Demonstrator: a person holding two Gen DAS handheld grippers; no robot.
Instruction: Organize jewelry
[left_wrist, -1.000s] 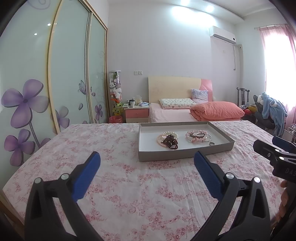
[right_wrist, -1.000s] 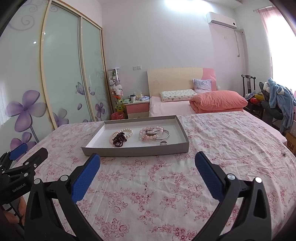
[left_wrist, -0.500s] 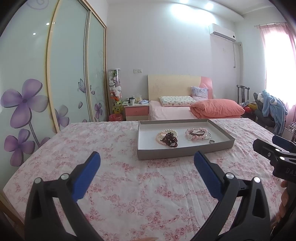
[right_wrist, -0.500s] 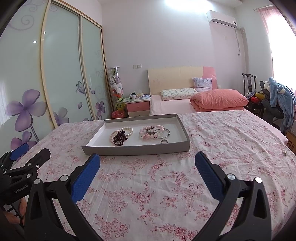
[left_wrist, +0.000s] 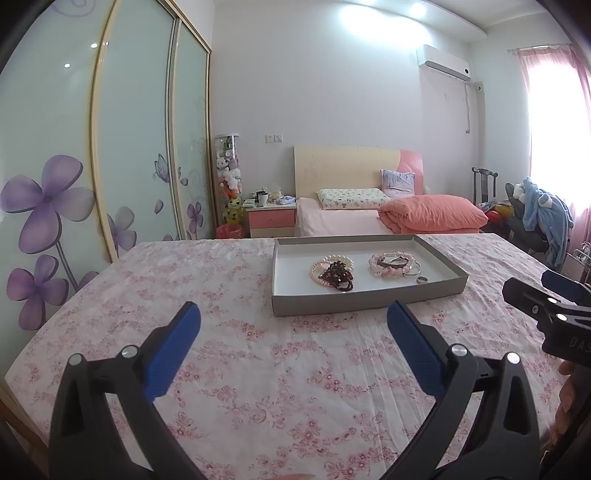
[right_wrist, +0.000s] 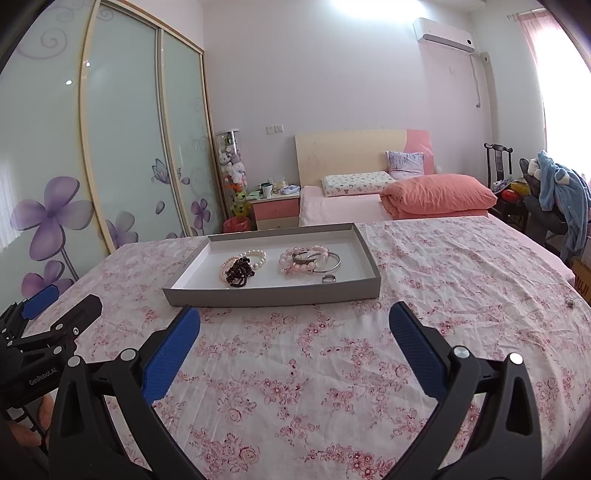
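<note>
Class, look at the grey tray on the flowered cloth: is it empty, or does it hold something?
Not empty. The tray holds a pearl bracelet, dark beads, pink beads and a ring.

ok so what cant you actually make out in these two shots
- Dark bead bracelet and pearl bracelet: overlapping, too small to separate.
- Small object on the bedspread, right wrist view: too small to identify.
- Right gripper, left wrist view: cut off by the edge.

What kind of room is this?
A home bedroom, most likely: a bed with a pink quilt, a sliding-door wardrobe, and a nightstand by it.
</note>
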